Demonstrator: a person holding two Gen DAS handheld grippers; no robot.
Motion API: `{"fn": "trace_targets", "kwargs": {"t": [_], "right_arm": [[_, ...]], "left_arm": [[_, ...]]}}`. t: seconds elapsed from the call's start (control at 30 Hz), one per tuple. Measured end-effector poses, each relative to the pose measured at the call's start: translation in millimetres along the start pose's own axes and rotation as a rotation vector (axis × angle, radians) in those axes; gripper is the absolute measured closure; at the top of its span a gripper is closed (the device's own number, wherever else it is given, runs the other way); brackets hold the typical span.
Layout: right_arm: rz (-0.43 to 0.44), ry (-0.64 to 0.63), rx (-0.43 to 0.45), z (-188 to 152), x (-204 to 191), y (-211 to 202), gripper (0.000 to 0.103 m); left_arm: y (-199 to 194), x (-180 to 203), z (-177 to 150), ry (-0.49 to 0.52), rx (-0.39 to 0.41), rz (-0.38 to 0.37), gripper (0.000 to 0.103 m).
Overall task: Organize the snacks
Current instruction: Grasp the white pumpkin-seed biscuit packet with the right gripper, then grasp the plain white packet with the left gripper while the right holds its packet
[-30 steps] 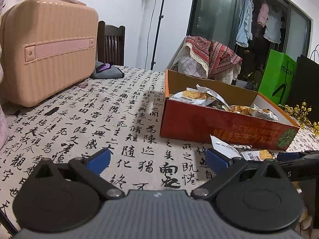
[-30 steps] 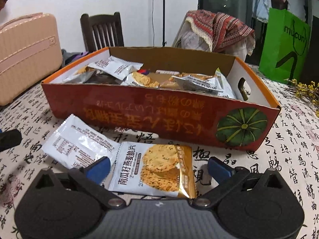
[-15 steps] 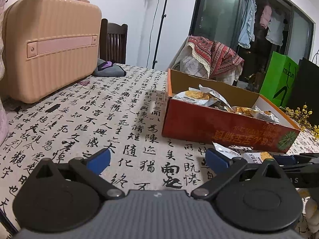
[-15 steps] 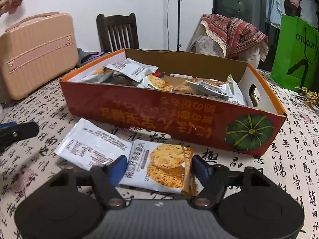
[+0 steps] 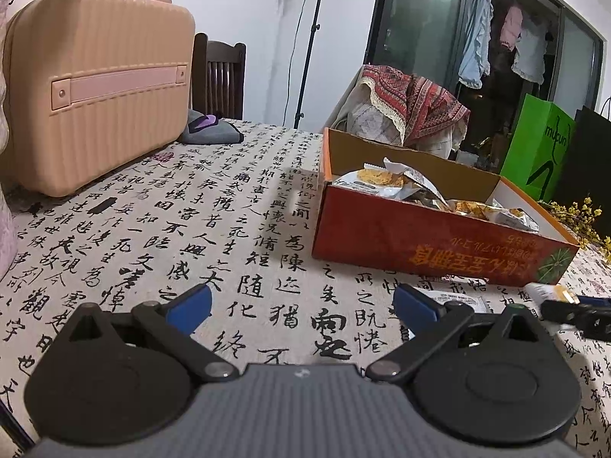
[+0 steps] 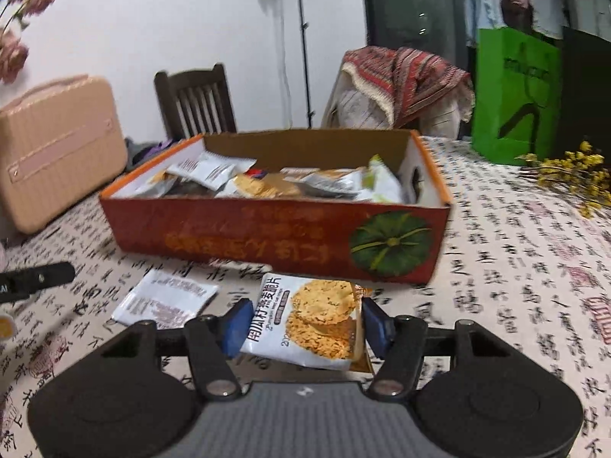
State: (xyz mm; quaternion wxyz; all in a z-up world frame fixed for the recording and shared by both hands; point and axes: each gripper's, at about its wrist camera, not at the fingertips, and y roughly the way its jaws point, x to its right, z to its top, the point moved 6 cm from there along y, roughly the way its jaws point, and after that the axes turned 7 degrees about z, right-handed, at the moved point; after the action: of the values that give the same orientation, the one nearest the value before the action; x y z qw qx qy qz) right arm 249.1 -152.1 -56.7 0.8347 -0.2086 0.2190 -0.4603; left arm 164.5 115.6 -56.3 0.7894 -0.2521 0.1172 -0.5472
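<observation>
**Right jaws closing on cracker packet, box straight ahead**

Closing on the cracker packet [image 6: 309,320]: right gripper [image 6: 305,324] pads at both long edges of the wrapper, packet lifted clear of the tablecloth [image 6: 515,267], front end tilted up. Long axis pointing away from the jaws, toward the near wall of the snack box [image 6: 267,236]. Box directly ahead and slightly above the packet, open top already part filled with wrappers. Judged next: up and over the near wall, then release inside. Second white packet [image 6: 164,301] flat on the cloth, just left of the held one. Left gripper [image 5: 301,305] wide apart, nothing between the pads, off to the left of the box; right hand clearly nearer both packets.
</observation>
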Motion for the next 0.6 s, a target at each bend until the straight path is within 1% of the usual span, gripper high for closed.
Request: {"fn": "trace_targets", "kwargs": {"t": [0.17, 0.3, 0.33, 0.4, 0.43, 0.53, 0.6], "right_arm": [[-0.048, 0.054, 0.066, -1, 22, -13, 0.043], [-0.060, 0.094, 0.105, 0, 34, -18, 0.042], [-0.060, 0.104, 0.105, -1, 36, -17, 0.042], [-0.067, 0.119, 0.105, -2, 40, -17, 0.042], [-0.073, 0.126, 0.107, -2, 42, -17, 0.042], [-0.075, 0.144, 0.115, -3, 45, -19, 0.042], [-0.082, 0.150, 0.116, -4, 46, -19, 0.042]], "left_arm": [[2, 3, 0, 0.023, -0.001, 0.037, 0.000], [0, 14, 4, 0.065, -0.011, 0.063, 0.000], [-1, 18, 5, 0.062, -0.022, 0.054, 0.000], [-4, 30, 8, 0.061, -0.046, 0.007, 0.000], [-5, 37, 9, 0.069, -0.054, -0.004, 0.000], [-7, 62, 11, 0.123, -0.062, -0.021, 0.000], [-4, 80, 10, 0.166, -0.083, -0.033, 0.000]]}}
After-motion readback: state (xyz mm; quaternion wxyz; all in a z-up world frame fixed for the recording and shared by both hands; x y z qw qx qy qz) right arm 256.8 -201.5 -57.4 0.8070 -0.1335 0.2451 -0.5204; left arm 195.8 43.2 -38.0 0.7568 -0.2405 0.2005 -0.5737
